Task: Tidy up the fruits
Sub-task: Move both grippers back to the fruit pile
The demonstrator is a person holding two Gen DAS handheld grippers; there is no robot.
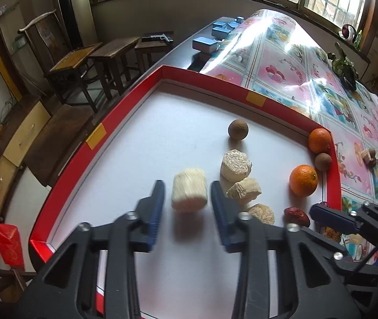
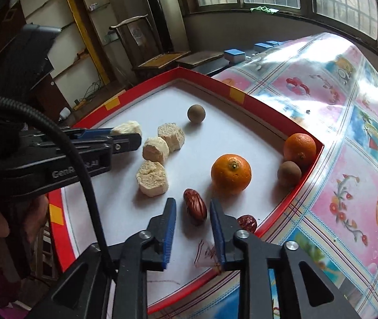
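Red-rimmed tray (image 1: 125, 111), white floor. Inside: four pale, crumbly cut chunks, one (image 1: 189, 192) between the parted left gripper (image 1: 187, 202), seemingly untouched. Near the tray's right rim: two oranges, a wrinkled red date (image 2: 194, 206) between the parted right gripper (image 2: 192, 220).

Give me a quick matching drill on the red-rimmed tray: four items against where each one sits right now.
Items:
1. pale fibrous cylinder chunk
2. wrinkled dark red date
3. orange in the tray corner
4. lone brown round fruit

Places:
A. alone toward the far wall of the red-rimmed tray
B. between the left gripper fingers, not pressed
C. touching a second brown round fruit
D. between the right gripper fingers, not pressed

Pairs: 1-B, 2-D, 3-C, 4-A
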